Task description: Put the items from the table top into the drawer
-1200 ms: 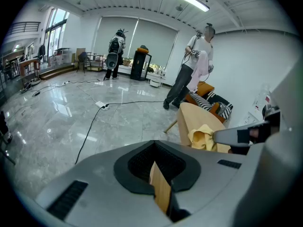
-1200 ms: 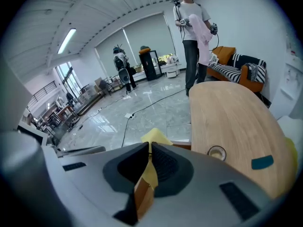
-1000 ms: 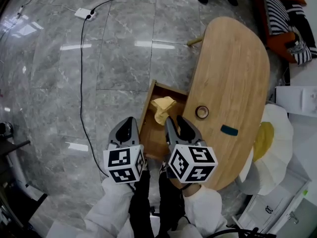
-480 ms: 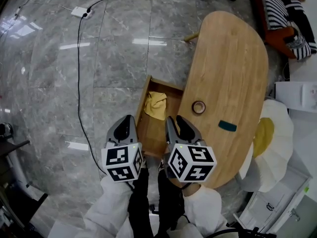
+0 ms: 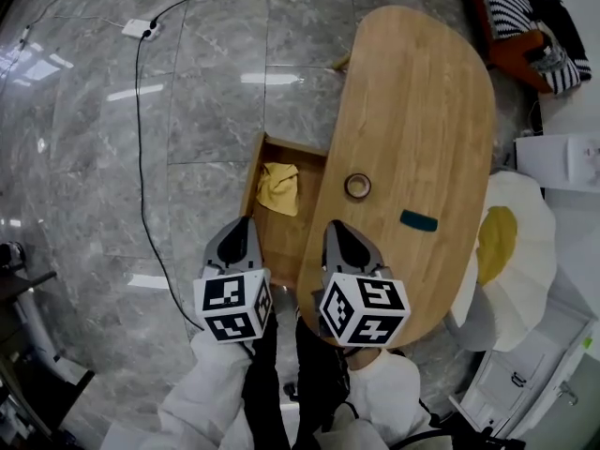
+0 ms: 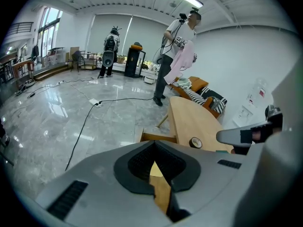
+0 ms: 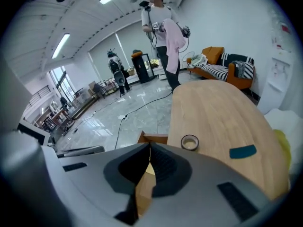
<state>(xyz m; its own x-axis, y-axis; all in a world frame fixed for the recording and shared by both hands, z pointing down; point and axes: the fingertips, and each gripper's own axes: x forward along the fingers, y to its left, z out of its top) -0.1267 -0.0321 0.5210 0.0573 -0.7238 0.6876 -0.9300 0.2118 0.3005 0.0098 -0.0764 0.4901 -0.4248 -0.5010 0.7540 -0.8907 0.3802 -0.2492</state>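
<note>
An open wooden drawer juts from the left side of the oval wooden table. A crumpled yellow cloth lies inside it. On the table top sit a roll of tape and a flat teal item; both show in the right gripper view too, the tape and the teal item. My left gripper hovers by the drawer's near end, jaws together and empty. My right gripper hangs over the table's near edge, short of the tape; its jaws have just been closing, with nothing between them.
A black cable runs across the grey tiled floor to a white power strip. A white and yellow cushion lies right of the table, with a striped sofa beyond. A person stands past the table's far end.
The yellow cloth, bunched up by my right gripper's tips a second ago, now lies in the drawer. Both grippers have shifted toward the table, and the right jaws have closed.
</note>
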